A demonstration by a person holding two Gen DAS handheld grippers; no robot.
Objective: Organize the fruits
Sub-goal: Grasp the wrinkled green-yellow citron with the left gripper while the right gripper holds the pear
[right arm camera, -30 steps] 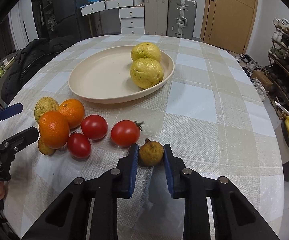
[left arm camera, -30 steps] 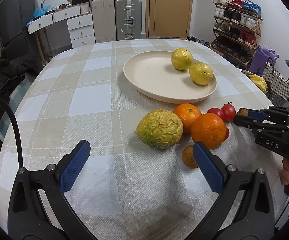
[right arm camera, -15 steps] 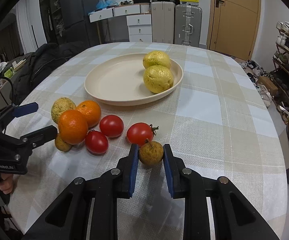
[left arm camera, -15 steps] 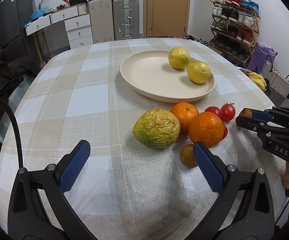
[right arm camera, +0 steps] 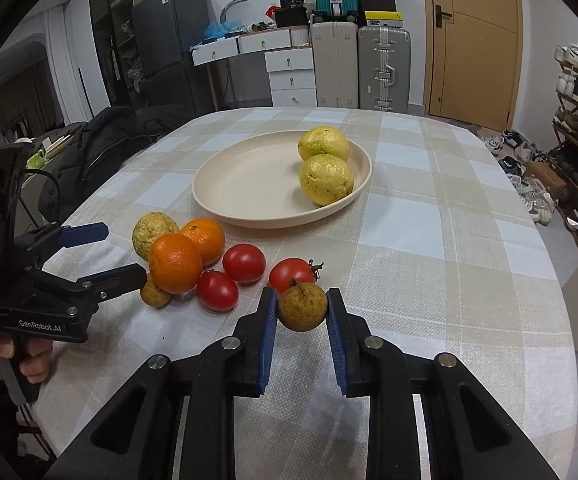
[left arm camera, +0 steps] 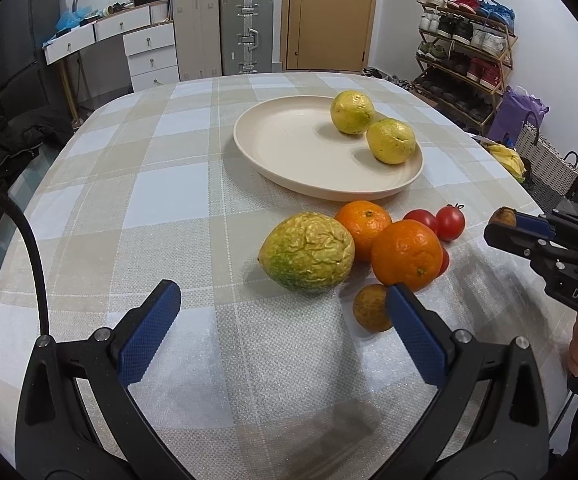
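The right gripper (right arm camera: 302,312) has its fingers pinching a small brown fruit (right arm camera: 302,307) by its sides, stem up, apparently lifted just clear of the checked surface (right arm camera: 429,264); the left gripper (left arm camera: 281,332) hangs with its fingers spread wide, holding nothing, near the loose pile at its 12 o'clock; that pile holds a wrinkled green-yellow fruit (left arm camera: 307,258), two oranges (left arm camera: 407,256), three tomatoes (right arm camera: 244,263) and a second small brown fruit (left arm camera: 371,307), all crowded together; the cream plate (right arm camera: 245,184) lies beyond the pile at 12 o'clock in the right wrist view, with two yellow fruits (right arm camera: 326,179) sitting at its 3 o'clock side, one touching the other; the step in hand looks like carrying the pinched fruit to the plate; to do it well, keep the squeeze light, since the fruit is round and small and could pop out sideways; raise it enough to pass over the nearest tomato and the plate's rim; bring it down on the bare 9 o'clock part of the plate, apart from the yellow pair, so nothing gets knocked; let go only once it rests on the plate, or it may roll off the shallow rim
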